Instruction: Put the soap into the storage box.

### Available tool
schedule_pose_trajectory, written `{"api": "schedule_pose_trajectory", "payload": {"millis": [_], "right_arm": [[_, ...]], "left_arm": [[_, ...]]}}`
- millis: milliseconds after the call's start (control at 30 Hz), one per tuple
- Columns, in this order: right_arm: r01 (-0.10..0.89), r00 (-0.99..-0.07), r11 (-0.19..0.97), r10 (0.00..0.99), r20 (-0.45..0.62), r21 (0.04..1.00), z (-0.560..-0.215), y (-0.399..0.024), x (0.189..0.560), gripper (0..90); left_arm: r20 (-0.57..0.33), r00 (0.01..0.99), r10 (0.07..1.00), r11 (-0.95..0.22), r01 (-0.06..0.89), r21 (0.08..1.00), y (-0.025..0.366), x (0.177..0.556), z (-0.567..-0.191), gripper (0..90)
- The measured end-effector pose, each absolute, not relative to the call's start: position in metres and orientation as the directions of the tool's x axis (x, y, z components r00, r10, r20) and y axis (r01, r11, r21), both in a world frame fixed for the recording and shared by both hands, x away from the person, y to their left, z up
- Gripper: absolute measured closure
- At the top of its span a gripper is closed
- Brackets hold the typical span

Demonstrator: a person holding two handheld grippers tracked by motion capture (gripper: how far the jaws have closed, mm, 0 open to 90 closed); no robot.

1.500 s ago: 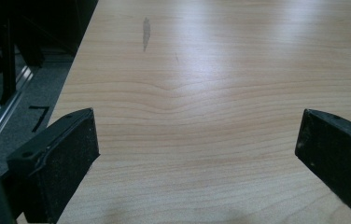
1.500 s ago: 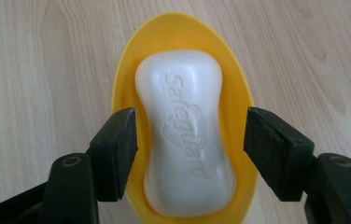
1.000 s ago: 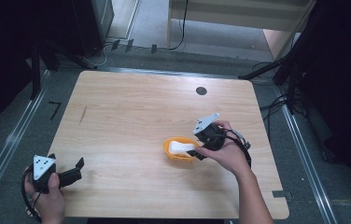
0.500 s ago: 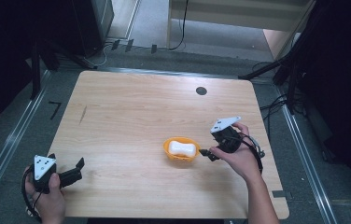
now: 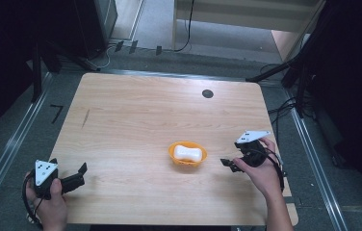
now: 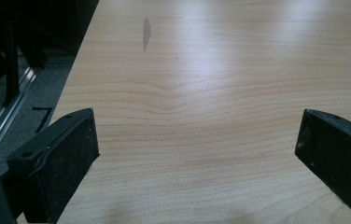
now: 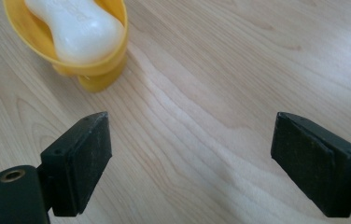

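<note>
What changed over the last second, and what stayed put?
The right gripper let go at the orange bowl and drew back to the person's right, its jaws now open and empty. The white soap bar stayed in the bowl; the left gripper stayed open at the near-left corner.

Wood table (image 5: 135,120) w/ dark smudge (image 5: 85,118), black round spot (image 5: 207,94) nr far edge.

counter (image 5: 135,115): pale wood, round dark port far right | floor (image 5: 22,144): grey carpet, metal rails | surroundings: dark
</note>
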State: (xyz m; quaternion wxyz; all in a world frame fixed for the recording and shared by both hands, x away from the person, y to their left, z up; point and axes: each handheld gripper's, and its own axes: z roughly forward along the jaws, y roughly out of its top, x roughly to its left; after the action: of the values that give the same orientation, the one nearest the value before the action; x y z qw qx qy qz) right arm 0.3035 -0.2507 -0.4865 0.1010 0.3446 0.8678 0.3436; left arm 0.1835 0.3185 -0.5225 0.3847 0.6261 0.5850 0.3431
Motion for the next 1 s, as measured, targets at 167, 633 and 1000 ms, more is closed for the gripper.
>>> {"api": "schedule_pose_trajectory", "payload": {"millis": [167,633,1000], "right_arm": [[0.547,-0.711,0.492,0.700,0.065,0.677,-0.497,-0.262,0.297,12.2],[0.574,-0.636,0.394,0.767,0.087,0.718,-0.516,-0.298,0.270,11.8],[0.594,-0.551,0.276,0.824,0.133,0.755,-0.532,-0.327,0.241,11.5]], "left_arm": [[-0.024,0.080,0.996,-0.016,0.465,0.885,0.319,0.183,-0.523,0.0],[-0.024,0.078,0.997,-0.015,0.462,0.887,0.319,0.183,-0.522,0.0],[-0.016,0.081,0.997,-0.024,0.464,0.886,0.319,0.183,-0.522,0.0]]}}
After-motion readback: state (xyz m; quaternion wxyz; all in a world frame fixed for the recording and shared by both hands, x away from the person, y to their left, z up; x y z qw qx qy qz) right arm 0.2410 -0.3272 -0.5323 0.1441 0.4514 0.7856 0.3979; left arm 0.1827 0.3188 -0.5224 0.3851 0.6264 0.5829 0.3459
